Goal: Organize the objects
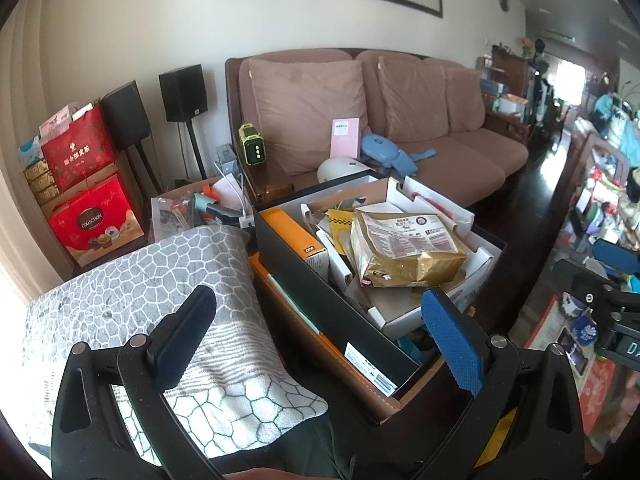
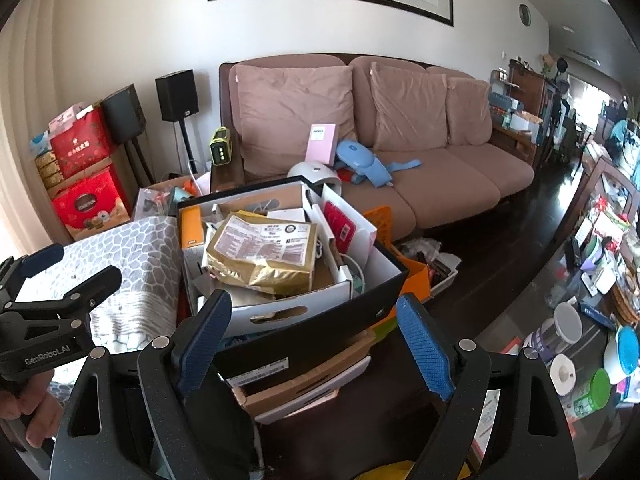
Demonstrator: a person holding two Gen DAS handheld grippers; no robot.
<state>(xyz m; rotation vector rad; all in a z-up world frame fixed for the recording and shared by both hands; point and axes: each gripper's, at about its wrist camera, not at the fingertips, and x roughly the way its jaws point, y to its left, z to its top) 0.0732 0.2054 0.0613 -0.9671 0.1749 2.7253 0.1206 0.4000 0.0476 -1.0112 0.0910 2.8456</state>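
Gaping wide, left tool (image 1: 316, 336) and right tool (image 2: 316, 344) hold nothing.

Ahead of our left gripper (image 1: 316, 332) sits the open box (image 1: 320, 292), with the foil bag (image 1: 404, 248) lying on top of the clutter in it. Folded towel (image 1: 140, 300) just left of the box. Sofa (image 1: 460, 152) behind the box; a massager (image 1: 380, 152) lies on its seat. Gift boxes (image 1: 80, 200) stacked far left, speakers (image 1: 184, 92) behind them. Our right gripper (image 2: 316, 344) faces the same box; a glass table (image 2: 532, 312) of jars is to its right.
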